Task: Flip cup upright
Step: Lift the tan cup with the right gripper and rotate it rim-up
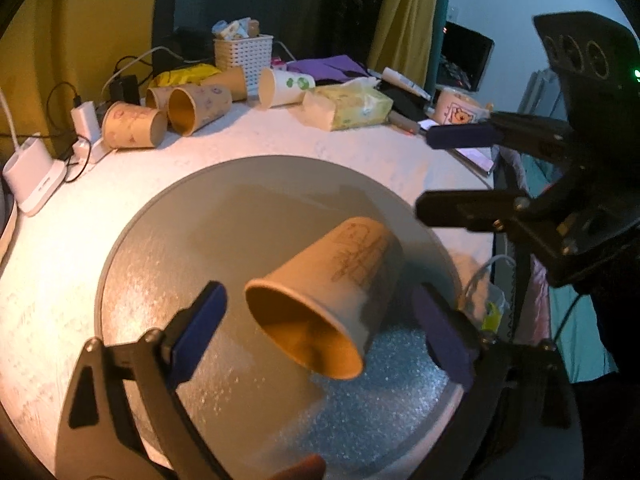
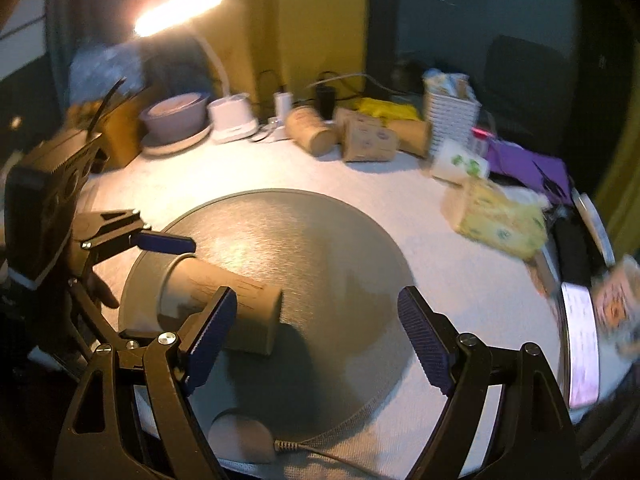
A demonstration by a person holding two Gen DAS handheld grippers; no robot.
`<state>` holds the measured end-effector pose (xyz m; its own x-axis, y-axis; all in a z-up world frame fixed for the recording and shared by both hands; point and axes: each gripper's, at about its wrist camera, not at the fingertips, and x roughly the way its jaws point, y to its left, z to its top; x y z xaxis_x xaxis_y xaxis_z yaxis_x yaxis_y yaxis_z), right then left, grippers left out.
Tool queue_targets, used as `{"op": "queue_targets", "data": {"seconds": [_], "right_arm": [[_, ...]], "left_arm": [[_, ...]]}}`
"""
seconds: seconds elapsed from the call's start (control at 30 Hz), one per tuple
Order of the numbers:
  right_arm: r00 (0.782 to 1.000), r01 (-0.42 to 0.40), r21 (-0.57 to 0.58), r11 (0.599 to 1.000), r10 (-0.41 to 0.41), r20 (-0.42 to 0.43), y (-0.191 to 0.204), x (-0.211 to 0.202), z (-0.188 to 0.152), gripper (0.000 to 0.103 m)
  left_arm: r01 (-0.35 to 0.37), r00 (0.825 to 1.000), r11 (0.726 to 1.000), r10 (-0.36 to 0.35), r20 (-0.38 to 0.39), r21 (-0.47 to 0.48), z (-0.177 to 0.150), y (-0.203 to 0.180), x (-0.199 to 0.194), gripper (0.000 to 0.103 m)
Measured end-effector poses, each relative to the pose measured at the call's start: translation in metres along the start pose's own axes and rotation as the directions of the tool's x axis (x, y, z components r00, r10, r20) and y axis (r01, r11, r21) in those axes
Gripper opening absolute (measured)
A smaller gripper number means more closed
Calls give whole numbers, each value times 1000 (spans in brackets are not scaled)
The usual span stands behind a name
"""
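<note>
A tan paper cup (image 1: 332, 292) lies on its side on a round grey mat (image 1: 192, 264), its open mouth facing my left wrist camera. My left gripper (image 1: 320, 336) is open, its blue pads on either side of the cup's mouth, with a gap on each side. In the right wrist view the same cup (image 2: 224, 304) lies at the mat's left, with the left gripper (image 2: 160, 276) around its rim end. My right gripper (image 2: 320, 340) is open and empty above the mat (image 2: 320, 248), to the right of the cup. It also shows in the left wrist view (image 1: 440, 172).
Several paper cups (image 1: 168, 116) lie on their sides at the table's back edge, beside a white basket (image 1: 244, 56), a tissue pack (image 1: 348, 106), chargers (image 1: 36, 176) and cables. A lamp (image 2: 176, 12), a bowl (image 2: 176, 114) and a phone (image 2: 584, 344) show in the right view.
</note>
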<state>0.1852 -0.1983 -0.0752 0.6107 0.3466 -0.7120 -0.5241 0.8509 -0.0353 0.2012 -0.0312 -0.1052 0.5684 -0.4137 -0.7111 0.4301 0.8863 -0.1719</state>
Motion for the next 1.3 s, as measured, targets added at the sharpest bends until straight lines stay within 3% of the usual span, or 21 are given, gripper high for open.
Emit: {"op": "queue_targets", "data": {"seconds": [0.27,0.4,0.5,0.7,1.03,1.3], "right_arm": [[987,-126,-230,965,98,-130,34,21,12,85],[979,-143,-339,930,82,-188,49,31,11,85],[975,-150,-426,892,63,-212,61,38,13,85],[959,-170,-606,777,-11,-283,85,65,20,85],[919,-232,-735,637,-105,-381,108,105,29,85],[881,-275,-739,616,-148,-450,119,136,41,83]], "left_arm": [[-38,999,992,40,21,-117,-28,17,-33,96],[-89,994,980,98,42,-179,-46,29,-47,96],[-106,992,970,119,50,-217,-56,37,-54,96],[-100,990,957,124,73,-272,-68,52,-60,96],[-147,980,932,183,80,-331,-80,83,-67,96],[-145,979,924,185,80,-354,-86,96,-70,96]]}}
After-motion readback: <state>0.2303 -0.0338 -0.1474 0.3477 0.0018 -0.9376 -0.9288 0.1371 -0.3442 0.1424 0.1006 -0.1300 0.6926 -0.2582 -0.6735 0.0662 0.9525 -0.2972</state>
